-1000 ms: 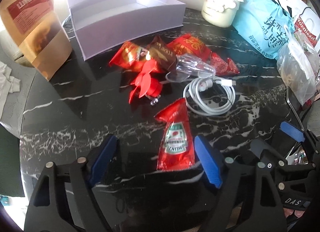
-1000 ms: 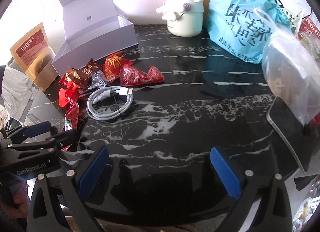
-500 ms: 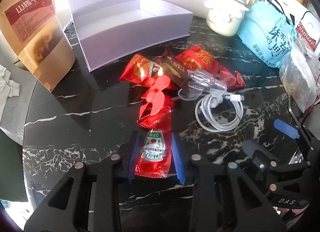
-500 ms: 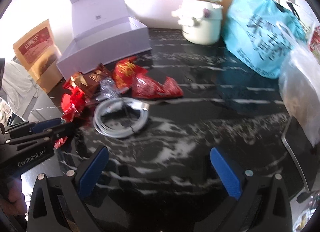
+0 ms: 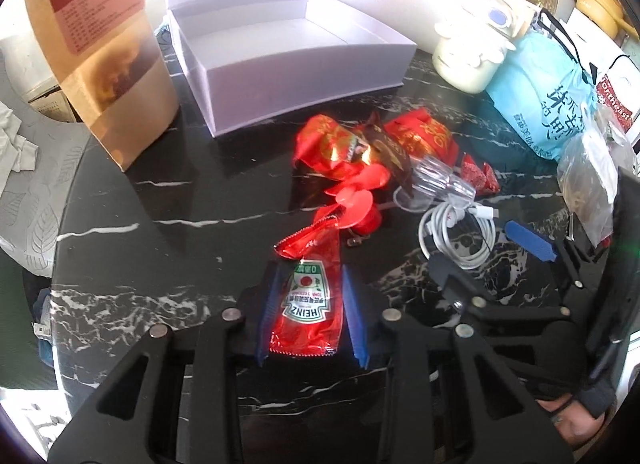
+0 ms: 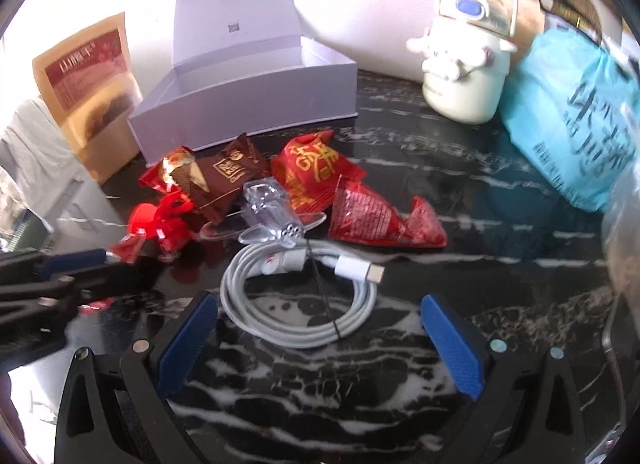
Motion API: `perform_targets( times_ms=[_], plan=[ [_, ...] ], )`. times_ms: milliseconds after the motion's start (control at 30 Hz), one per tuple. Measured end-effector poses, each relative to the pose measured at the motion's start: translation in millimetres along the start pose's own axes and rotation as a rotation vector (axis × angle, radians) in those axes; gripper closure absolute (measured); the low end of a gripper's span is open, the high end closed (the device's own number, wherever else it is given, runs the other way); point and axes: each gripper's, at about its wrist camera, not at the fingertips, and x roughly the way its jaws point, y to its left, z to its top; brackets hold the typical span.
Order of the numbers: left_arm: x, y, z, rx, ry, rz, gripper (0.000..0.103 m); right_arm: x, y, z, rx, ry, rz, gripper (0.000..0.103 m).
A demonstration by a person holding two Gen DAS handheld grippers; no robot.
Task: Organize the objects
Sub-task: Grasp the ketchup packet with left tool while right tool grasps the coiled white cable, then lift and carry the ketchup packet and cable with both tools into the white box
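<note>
1. My left gripper (image 5: 310,316) is clamped on the ketchup sachet (image 5: 307,306); the blue pads (image 5: 269,312) press its two long edges, a hold that in my judgement keeps the flat packet from folding.
2. The sachet's torn-looking top end reaches toward the red plastic piece (image 5: 356,200) just beyond it; I cannot tell whether the sachet is clear of the black marble table (image 5: 160,248).
3. My right gripper (image 6: 318,338) has its jaws wide apart, low over the table, with the coiled white cable (image 6: 300,300) lying just ahead between the fingertips, so I read it as the next pick.
4. Beyond the cable lies a clear plastic item (image 6: 272,208) among the red snack packets (image 6: 316,168), heaped together.
5. Behind the heap stands the open white box (image 5: 288,64), lid raised and interior bare, probably the destination.
6. A kraft pouch (image 5: 100,44) stands beside the box.
</note>
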Motion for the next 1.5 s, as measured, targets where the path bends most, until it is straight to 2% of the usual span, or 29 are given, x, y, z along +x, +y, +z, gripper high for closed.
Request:
perform_targets(
  times_ms=[267,300,333,400,667,800,833,967,1067,1200,1500],
  plan=[
    [-1,5,1,-0.008,0.004,-0.01,0.073,7,6,4,-0.016,0.013,-0.004,0.001],
    [0,5,1,-0.009,0.007,-0.009,0.073,7,6,4,-0.014,0.01,-0.004,0.003],
    [3,5,1,-0.01,0.016,-0.009,0.073,5,5,4,-0.013,-0.002,-0.004,0.012],
    [4,4,0,-0.014,0.012,-0.004,0.073,2,6,4,-0.023,-0.014,0.001,0.024],
    [13,-12,4,0.057,0.02,0.074,0.072,-6,1,-1,-0.044,-0.003,0.041,0.026],
    [16,-14,7,0.058,0.022,0.092,0.072,-12,-2,-7,-0.04,-0.002,0.075,0.027],
    [17,-14,7,0.058,0.02,0.096,0.072,-14,-3,-8,-0.039,-0.002,0.082,0.031],
    [15,-11,6,0.042,0.017,0.069,0.077,-20,-12,-12,-0.018,-0.002,0.119,0.033],
    [13,-7,4,0.008,0.02,0.042,0.078,-24,-17,-16,-0.002,-0.014,0.109,0.033],
    [8,-3,3,-0.011,0.022,0.033,0.078,-32,-25,-19,0.035,-0.03,0.137,0.033],
    [-11,-4,3,-0.016,-0.023,0.021,0.08,-55,-26,-21,0.026,-0.097,0.139,0.033]
  ],
)
